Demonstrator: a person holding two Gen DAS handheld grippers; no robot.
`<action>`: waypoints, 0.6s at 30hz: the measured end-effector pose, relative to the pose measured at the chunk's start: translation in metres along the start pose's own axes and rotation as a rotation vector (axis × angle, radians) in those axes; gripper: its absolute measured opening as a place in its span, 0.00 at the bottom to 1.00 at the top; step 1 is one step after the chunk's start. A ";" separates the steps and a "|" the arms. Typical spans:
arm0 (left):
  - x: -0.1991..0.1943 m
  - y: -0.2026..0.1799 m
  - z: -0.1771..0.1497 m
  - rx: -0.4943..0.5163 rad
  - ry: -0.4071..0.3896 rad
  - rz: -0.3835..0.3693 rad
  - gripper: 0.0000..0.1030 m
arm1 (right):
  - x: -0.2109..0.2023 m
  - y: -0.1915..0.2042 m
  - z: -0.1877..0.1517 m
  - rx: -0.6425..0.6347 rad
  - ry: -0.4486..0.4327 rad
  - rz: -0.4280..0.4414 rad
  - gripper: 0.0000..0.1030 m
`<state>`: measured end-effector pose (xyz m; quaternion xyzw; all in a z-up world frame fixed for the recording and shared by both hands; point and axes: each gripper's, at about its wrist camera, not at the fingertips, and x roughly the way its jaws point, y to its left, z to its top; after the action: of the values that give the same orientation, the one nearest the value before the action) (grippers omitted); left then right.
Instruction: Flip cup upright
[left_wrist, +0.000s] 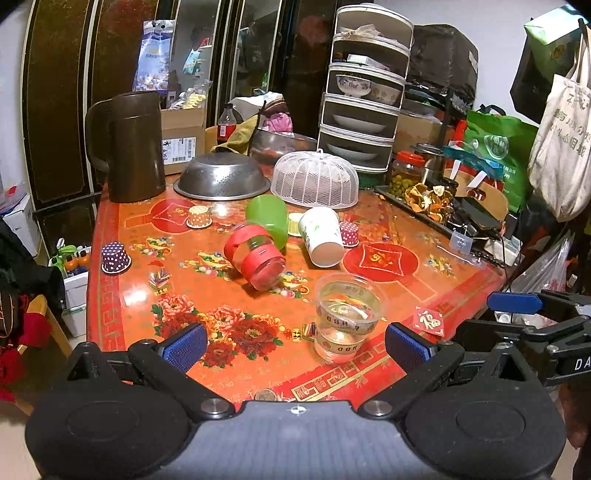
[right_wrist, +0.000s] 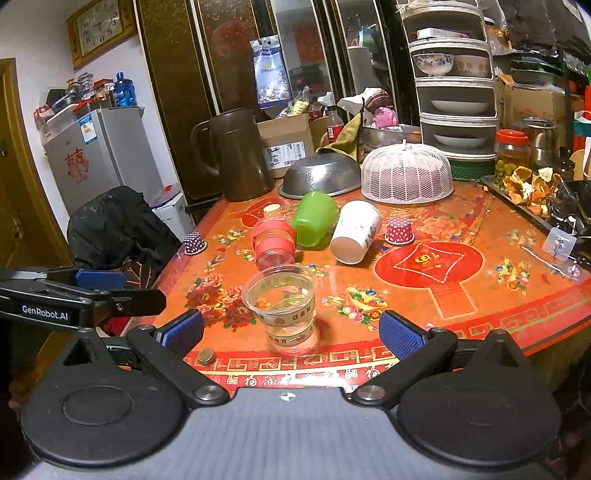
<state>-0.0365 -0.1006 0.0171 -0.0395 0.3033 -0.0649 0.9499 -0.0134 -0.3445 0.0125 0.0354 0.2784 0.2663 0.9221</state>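
Note:
A clear plastic cup (left_wrist: 345, 321) stands upright near the table's front edge; it also shows in the right wrist view (right_wrist: 284, 308). Behind it three cups lie on their sides: a clear one with red bands (left_wrist: 256, 254) (right_wrist: 273, 243), a green one (left_wrist: 267, 219) (right_wrist: 314, 218) and a white paper one (left_wrist: 321, 236) (right_wrist: 354, 230). My left gripper (left_wrist: 295, 347) is open and empty, just short of the upright cup. My right gripper (right_wrist: 291, 332) is open and empty, with the upright cup ahead between its fingers.
Small polka-dot cups (left_wrist: 115, 257) (right_wrist: 399, 230) stand upside down on the orange table (left_wrist: 221, 295). At the back are a brown jug (left_wrist: 135, 147), a steel colander (left_wrist: 221, 177) and a white mesh food cover (left_wrist: 314, 181). A tray with peels (left_wrist: 424, 195) lies along the right edge.

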 end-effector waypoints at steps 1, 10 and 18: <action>0.000 0.000 0.000 0.001 0.001 0.000 1.00 | 0.000 0.000 0.000 0.003 0.000 0.001 0.99; 0.004 0.000 -0.002 0.002 0.015 0.008 1.00 | 0.002 -0.002 -0.002 0.014 0.009 0.009 0.99; 0.004 0.001 -0.003 -0.003 0.017 0.010 1.00 | 0.004 -0.003 -0.002 0.016 0.014 0.017 0.99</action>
<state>-0.0348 -0.1000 0.0120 -0.0387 0.3118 -0.0602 0.9475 -0.0104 -0.3449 0.0084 0.0435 0.2866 0.2723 0.9175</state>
